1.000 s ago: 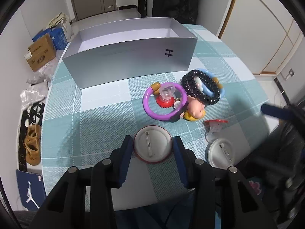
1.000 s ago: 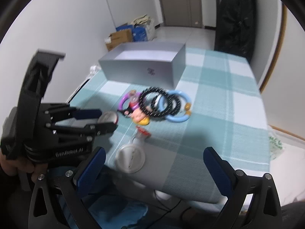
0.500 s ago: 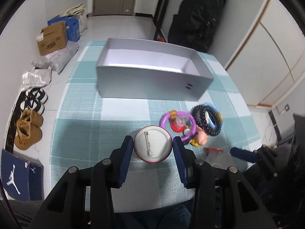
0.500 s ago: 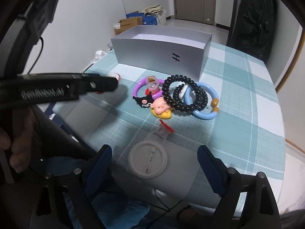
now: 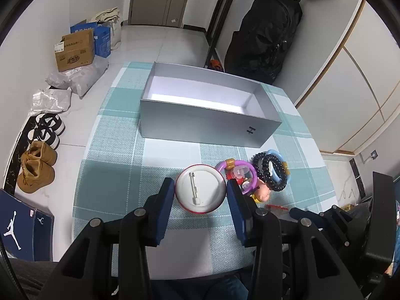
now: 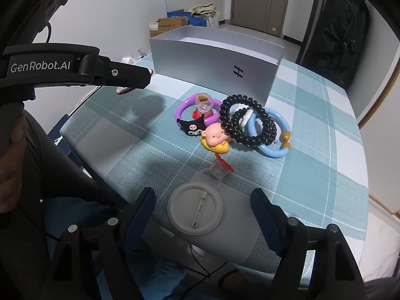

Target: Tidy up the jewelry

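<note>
Checked tablecloth (image 6: 312,150) under both your tools. Your left gripper (image 5: 200,192) pinches a red-rimmed badge (image 5: 200,191). Your right gripper (image 6: 202,210) is closing around a white badge (image 6: 195,208), pads not touching.

Black linkage arms, silver screws, blue-padded fingers (image 5: 166,207), white "GenRobot.AI" lettering

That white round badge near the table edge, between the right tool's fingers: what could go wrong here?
1. The white badge lies flat at the table edge; the right tool, closing with pads not yet touching, might nudge it off.
2. The red-rimmed badge is pinched only by its rim in the left tool; it may slip.
</note>
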{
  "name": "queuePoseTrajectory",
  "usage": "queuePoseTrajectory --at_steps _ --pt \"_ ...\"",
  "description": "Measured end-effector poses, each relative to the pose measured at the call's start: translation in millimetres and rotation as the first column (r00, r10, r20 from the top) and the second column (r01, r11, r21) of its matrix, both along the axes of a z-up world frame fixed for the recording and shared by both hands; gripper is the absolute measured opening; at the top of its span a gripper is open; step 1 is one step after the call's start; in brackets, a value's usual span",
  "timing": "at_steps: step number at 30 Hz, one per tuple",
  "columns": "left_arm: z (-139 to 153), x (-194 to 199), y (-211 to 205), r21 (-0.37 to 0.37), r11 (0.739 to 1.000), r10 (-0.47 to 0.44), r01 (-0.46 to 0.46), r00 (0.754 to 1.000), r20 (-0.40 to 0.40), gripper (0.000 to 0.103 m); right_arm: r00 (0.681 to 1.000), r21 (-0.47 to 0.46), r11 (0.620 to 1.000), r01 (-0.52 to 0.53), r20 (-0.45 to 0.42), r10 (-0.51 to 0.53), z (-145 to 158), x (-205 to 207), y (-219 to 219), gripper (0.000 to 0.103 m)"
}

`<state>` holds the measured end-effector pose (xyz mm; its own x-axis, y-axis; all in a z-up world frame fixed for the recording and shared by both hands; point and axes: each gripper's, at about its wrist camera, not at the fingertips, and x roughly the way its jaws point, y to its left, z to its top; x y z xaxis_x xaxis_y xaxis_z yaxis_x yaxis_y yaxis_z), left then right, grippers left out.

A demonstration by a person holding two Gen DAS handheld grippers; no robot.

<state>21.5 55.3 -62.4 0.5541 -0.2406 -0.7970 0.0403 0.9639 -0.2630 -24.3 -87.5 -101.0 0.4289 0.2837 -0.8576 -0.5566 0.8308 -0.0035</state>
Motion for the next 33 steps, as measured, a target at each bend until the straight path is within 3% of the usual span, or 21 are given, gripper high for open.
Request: queuePoseTrajectory --at_steps 4,12,23,33 --pt "2.3 -0.4 2.7 -0.01 1.0 0.008 -0.008 1.0 0.008 0.037 1.0 0.005 1.0 -0.012 0.005 0.012 1.8 -3.1 2.0 0.066" --pt "5.1 -1.0 3.0 -0.017 1.0 0.015 -0.015 1.0 0.019 0.037 1.0 0.034 0.999 0.018 -0.003 -0.018 4.8 -0.9 -6.2 0.039" --pt "7.4 -0.2 3.7 -0.032 0.999 0.025 -0.024 0.999 0.022 0.037 0.999 0.084 0.996 0.027 -0.03 -0.024 5.7 3.3 -13.2 0.039" --pt "14.8 -0.8 7.2 -0.071 0.997 0.035 -0.032 0.998 0.046 0.037 0.996 0.199 0.976 0.09 -0.038 -0.084 24.2 8.0 -34.4 0.039"
